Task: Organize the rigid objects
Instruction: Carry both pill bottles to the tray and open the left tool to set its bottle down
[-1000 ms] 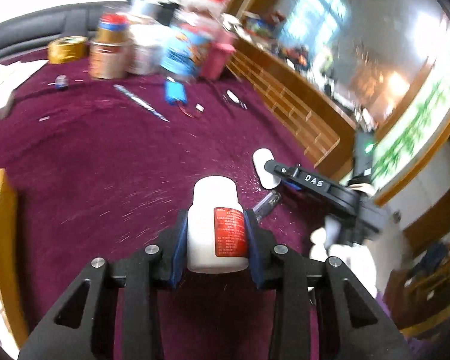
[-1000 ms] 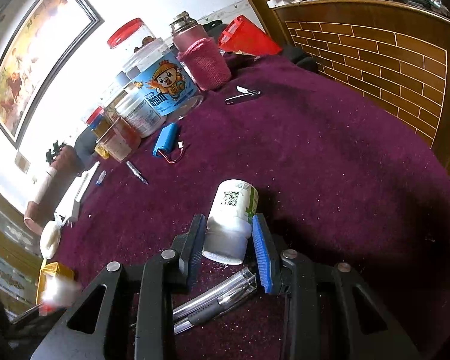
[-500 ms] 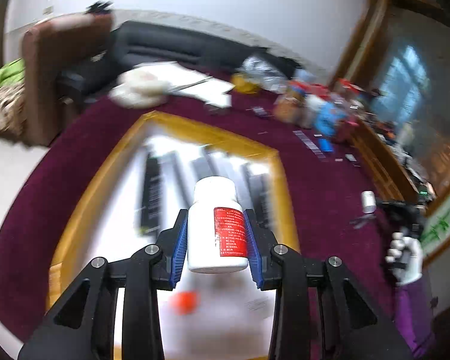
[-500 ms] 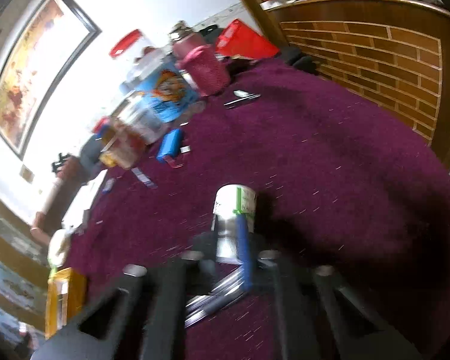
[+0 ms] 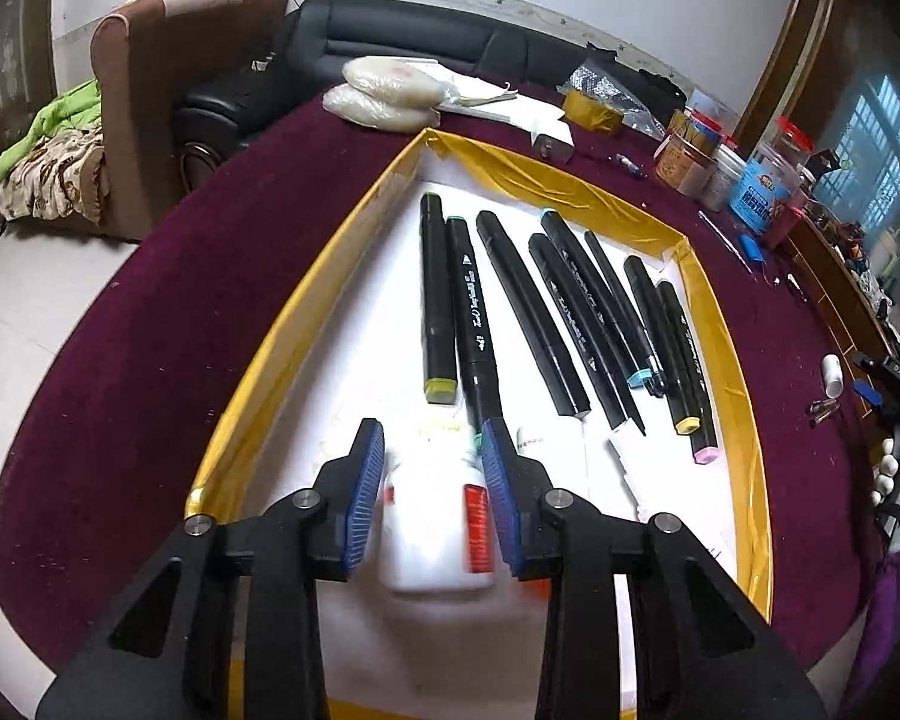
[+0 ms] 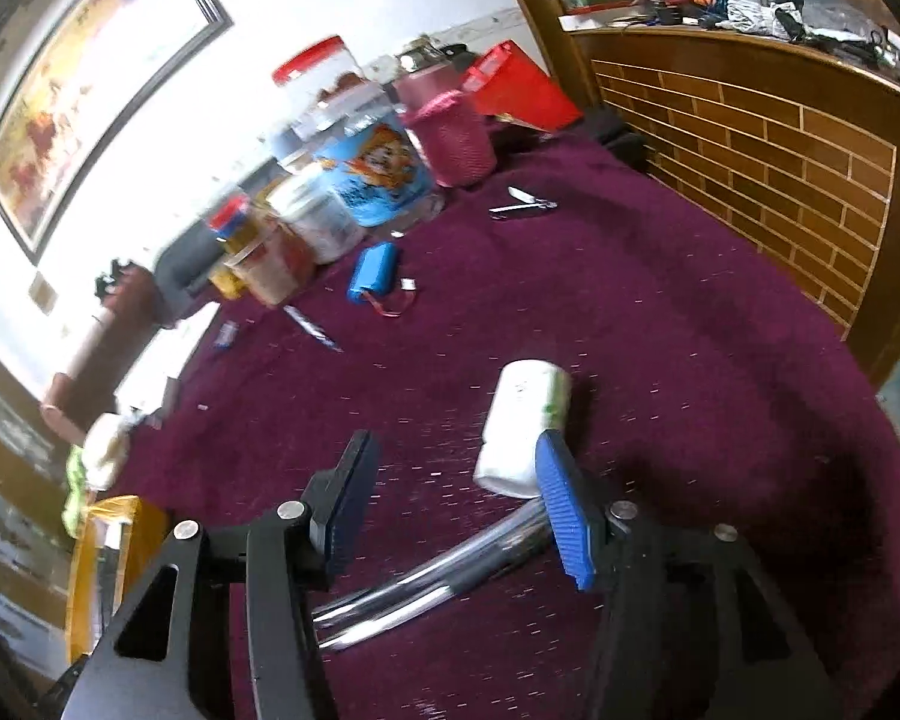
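Observation:
My left gripper (image 5: 432, 483) is open over the near end of the gold-rimmed tray (image 5: 732, 360). A white bottle with a red label (image 5: 435, 531) is blurred between and below the jaws, free of them. Several black markers (image 5: 528, 306) lie side by side in the tray. My right gripper (image 6: 450, 495) is open above the purple cloth. A white bottle with a green label (image 6: 522, 420) lies on its side against the right blue pad (image 6: 561, 507). Clear pens (image 6: 426, 585) lie under the jaws.
Jars and tins (image 6: 354, 180) stand at the table's far side, with a blue battery pack (image 6: 371, 272) and nail clippers (image 6: 522, 204) on the cloth. A wooden brick-pattern counter (image 6: 780, 168) borders the table. The right gripper shows at the left wrist view's right edge (image 5: 894, 384).
My left gripper swung from the cloth to over the tray, then opened and let go of the red-label bottle. My right gripper opened wider beside the green-label bottle.

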### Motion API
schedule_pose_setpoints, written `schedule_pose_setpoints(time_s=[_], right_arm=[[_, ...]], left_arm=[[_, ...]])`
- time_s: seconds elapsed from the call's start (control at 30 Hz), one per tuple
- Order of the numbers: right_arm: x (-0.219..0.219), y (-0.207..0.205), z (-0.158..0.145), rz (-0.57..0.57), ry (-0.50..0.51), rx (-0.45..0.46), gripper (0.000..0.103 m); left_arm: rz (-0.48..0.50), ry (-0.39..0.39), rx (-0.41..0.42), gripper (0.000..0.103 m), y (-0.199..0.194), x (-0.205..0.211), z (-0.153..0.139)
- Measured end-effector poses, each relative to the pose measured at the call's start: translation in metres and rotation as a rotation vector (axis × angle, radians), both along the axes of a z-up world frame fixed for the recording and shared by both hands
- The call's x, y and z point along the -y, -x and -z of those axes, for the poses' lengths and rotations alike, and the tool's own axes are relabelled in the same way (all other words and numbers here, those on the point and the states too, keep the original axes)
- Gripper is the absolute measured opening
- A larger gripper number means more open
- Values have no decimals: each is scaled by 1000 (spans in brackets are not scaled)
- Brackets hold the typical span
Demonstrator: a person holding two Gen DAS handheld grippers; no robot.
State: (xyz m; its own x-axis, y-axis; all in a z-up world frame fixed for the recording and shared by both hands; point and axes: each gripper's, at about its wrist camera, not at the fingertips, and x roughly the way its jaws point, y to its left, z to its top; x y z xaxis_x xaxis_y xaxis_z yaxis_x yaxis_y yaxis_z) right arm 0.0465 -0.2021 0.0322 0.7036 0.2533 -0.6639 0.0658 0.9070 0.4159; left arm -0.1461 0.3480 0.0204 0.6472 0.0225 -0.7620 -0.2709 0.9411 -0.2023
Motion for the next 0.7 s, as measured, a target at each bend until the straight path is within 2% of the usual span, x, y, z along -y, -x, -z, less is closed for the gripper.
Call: schedule_pose_setpoints(time_s=[0.13,0.27,0.3,0.37,0.43,0.6,0.7], right_arm=[[-2,-15,8,21,88,-65,49],[-5,-37,18,29,136,-137,49],[-6,-39,21,25,145,-149,46],[-5,-44,27,4,140,-174,30],[-5,-41,29,-12,138,-167,30],[-1,-22,14,-57,10,-127,30],[-16,-5,-8,-140,-86,-78,30]], left_arm=[[-6,11,3,33,0,1,2],[-14,3,62,46,11,0,-15],[-23,2,84,50,16,-1,-21],[-41,4,124,51,24,-3,-31],[-60,13,160,52,31,-7,-39],[-87,51,193,52,33,-14,-42],[-93,80,193,52,30,-16,-37]])
